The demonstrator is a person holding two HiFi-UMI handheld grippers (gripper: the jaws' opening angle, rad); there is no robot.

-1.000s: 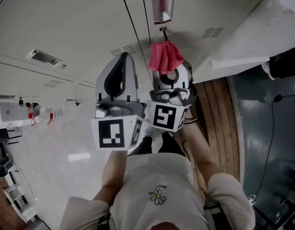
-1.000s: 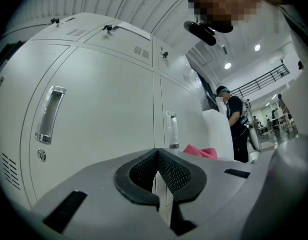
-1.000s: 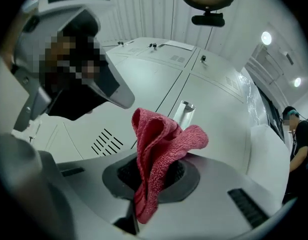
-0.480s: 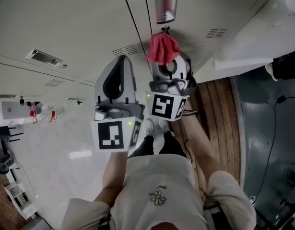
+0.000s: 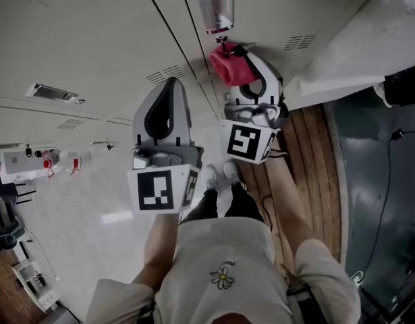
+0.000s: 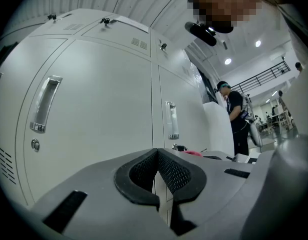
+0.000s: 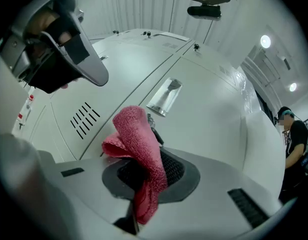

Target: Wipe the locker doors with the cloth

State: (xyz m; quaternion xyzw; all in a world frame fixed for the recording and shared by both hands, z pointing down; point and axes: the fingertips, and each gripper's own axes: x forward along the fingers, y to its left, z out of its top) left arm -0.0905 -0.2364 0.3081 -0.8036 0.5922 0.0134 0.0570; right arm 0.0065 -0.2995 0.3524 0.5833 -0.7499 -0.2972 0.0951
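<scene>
A pink-red cloth (image 7: pixel 138 154) is pinched between the jaws of my right gripper (image 7: pixel 146 176), which is shut on it. In the head view the cloth (image 5: pixel 229 67) is bunched at the tip of the right gripper (image 5: pixel 237 73), close to a cream locker door (image 5: pixel 261 19) just below its metal handle (image 5: pixel 214 7) and key (image 5: pixel 225 45). My left gripper (image 5: pixel 168 90) is shut and holds nothing, held a little off the neighbouring locker door (image 5: pixel 92 32). In the left gripper view the jaws (image 6: pixel 156 171) meet with only a door seam behind them.
Louvred vents (image 5: pixel 165 74) and another vent (image 5: pixel 299 43) mark the doors. A wooden bench (image 5: pixel 308 174) runs on the right beside a dark floor with a cable (image 5: pixel 389 174). A person in dark clothes (image 6: pixel 236 114) stands down the row. Bottles (image 5: pixel 59 160) sit at the far left.
The right gripper has moved up and slightly right with the cloth, closer to the door below the handle. The left gripper has stayed almost still.
</scene>
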